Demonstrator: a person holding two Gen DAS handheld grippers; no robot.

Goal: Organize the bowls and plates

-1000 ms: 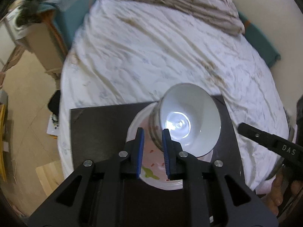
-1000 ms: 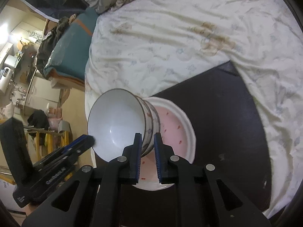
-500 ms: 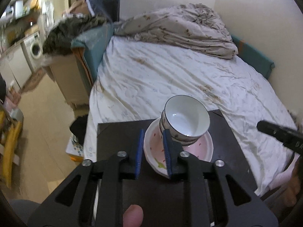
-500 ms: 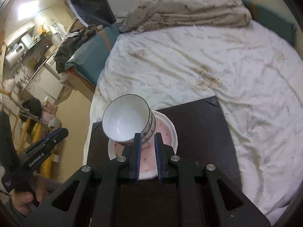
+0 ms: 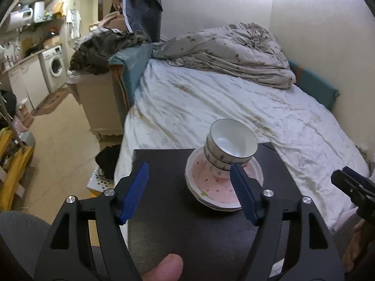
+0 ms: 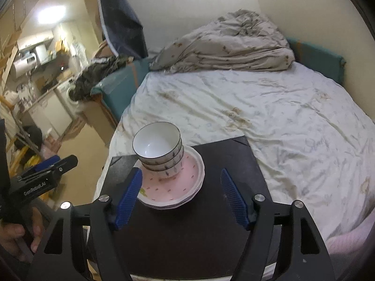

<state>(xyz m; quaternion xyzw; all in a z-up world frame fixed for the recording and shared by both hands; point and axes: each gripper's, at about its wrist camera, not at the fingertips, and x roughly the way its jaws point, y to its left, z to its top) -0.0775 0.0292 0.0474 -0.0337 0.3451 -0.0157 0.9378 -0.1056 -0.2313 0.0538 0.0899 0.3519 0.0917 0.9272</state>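
1. the bowls [image 5: 230,146] sit nested on the pink plates [image 5: 222,185], a tidy pile on the dark table [image 5: 164,164] beside the bed [image 5: 234,107].
2. left gripper [image 5: 188,193] and right gripper [image 6: 180,195]: jaws have just been opening, fingers apart, nothing between them; the stack looks finished.
3. the right view alone shows the hand [image 6: 14,236] holding the other gripper; the left view alone shows a thumb [image 5: 164,269].

Lower plates [image 5: 218,205] mostly hidden under the top pink one, count unclear.

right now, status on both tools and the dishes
Left tool and right tool open, jaws just opened, holding nothing. Bowls stacked on pink plates, on the dark table. Nothing in the way.
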